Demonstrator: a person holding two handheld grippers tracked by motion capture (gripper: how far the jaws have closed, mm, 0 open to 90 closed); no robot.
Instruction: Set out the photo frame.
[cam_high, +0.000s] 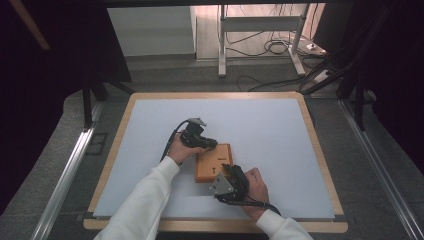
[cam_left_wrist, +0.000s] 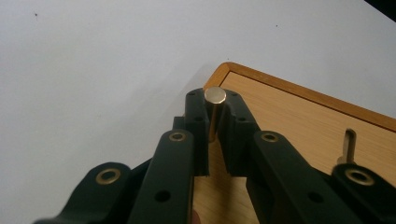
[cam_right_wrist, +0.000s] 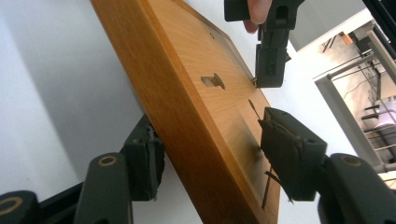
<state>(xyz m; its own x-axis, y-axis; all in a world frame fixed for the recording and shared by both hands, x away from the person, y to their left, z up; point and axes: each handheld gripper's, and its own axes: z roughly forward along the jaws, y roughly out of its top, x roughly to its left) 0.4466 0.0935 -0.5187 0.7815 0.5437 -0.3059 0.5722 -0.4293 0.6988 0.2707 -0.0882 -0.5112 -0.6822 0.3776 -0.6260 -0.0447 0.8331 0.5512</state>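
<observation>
Right gripper: low in the right gripper view, jaws straddling the wooden board's edge, not visibly clamped; it could slip.
Board: centre of the high view.
Left gripper: clenched on a brass pin; tilting could jam it.

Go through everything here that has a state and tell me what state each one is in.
Left gripper: shut on the metal pin, holding it above the board's corner.
Metal pin: clamped between the jaws, round end toward the camera.
Right gripper: jaws either side of the wooden board, contact unclear.
Wooden board: lying on the white table, keyhole slot empty.
</observation>
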